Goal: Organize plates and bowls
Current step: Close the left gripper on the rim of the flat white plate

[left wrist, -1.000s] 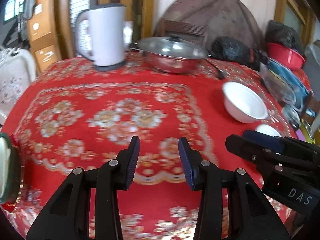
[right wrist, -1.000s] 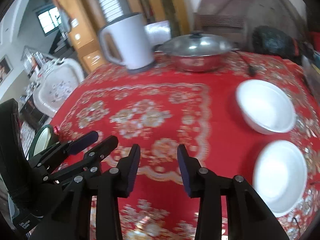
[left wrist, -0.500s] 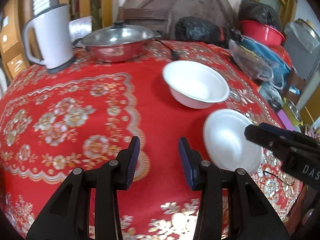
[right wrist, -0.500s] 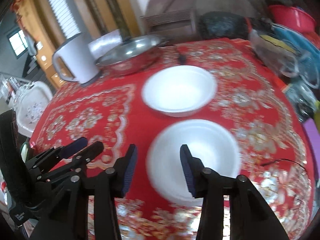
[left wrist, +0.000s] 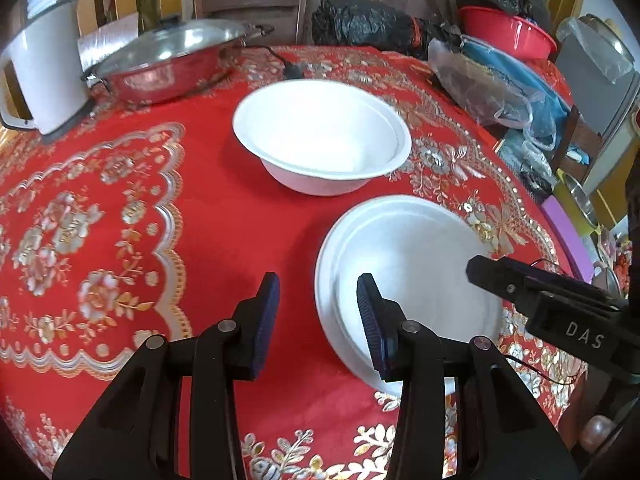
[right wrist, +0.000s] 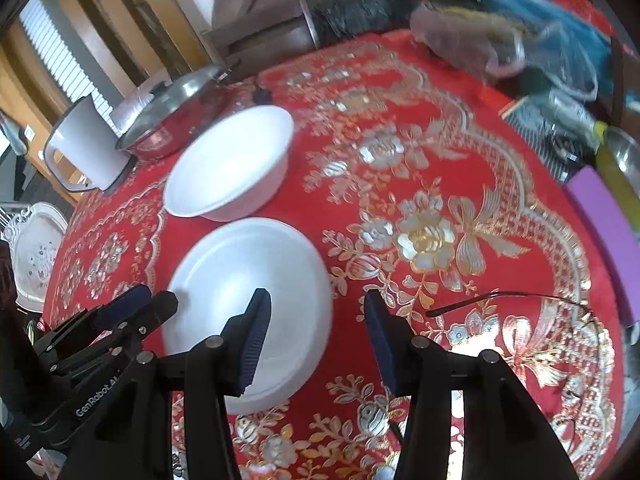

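Two grippers are converging on a white plate (left wrist: 408, 276) lying flat on the red-clothed table (left wrist: 224, 216), just in front of a white bowl (left wrist: 320, 136); both dishes are sitting apart, presumably awaiting stacking. The left gripper (left wrist: 318, 316) is hovering partly open and empty, its right finger over the plate's near-left rim. The right gripper (right wrist: 316, 340) is also empty; its jaws have just been opening, straddling the plate's right edge, probably readying an edge grasp. Contact with the plate cannot be told.
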Demonstrator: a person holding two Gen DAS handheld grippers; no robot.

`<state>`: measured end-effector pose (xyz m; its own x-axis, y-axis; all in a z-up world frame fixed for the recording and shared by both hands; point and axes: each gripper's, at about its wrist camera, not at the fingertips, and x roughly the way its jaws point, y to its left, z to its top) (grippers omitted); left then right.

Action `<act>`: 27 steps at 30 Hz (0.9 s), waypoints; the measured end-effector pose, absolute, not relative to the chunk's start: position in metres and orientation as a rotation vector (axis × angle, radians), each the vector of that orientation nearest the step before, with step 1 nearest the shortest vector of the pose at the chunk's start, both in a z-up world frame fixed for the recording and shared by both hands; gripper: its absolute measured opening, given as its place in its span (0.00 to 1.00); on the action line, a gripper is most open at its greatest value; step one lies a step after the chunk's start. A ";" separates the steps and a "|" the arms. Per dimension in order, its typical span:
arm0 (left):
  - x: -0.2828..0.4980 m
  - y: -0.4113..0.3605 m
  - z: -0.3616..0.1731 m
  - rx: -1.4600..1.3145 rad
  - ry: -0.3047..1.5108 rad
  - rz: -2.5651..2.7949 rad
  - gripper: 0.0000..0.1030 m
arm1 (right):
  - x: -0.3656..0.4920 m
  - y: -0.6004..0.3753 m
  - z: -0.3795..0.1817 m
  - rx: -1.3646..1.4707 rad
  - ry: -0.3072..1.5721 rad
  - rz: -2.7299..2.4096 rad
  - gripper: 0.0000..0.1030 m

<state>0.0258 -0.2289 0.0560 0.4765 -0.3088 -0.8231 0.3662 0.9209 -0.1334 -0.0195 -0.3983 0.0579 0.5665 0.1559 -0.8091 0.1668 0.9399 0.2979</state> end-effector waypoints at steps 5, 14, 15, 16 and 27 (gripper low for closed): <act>0.034 -0.236 0.039 0.053 1.058 -0.436 0.39 | -0.014 -0.399 0.045 0.383 0.986 0.036 0.41; 0.029 -0.231 0.029 0.118 1.079 -0.431 0.26 | -0.015 -0.374 0.043 0.296 0.990 0.092 0.13; 0.029 -0.227 0.030 0.117 1.075 -0.427 0.26 | -0.015 -0.368 0.045 0.279 0.987 0.092 0.13; 0.029 -0.221 0.033 0.112 1.070 -0.422 0.26 | -0.015 -0.365 0.045 0.268 0.987 0.095 0.13; 0.027 -0.149 0.051 0.054 1.030 -0.334 0.25 | -0.006 -0.307 0.056 0.206 0.986 0.204 0.13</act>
<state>0.0266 -0.1485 0.0507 0.4688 -0.2468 -0.8481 0.2972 0.9483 -0.1117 -0.0060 -0.3070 0.0562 0.5363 0.2628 -0.8021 -0.0767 0.9615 0.2638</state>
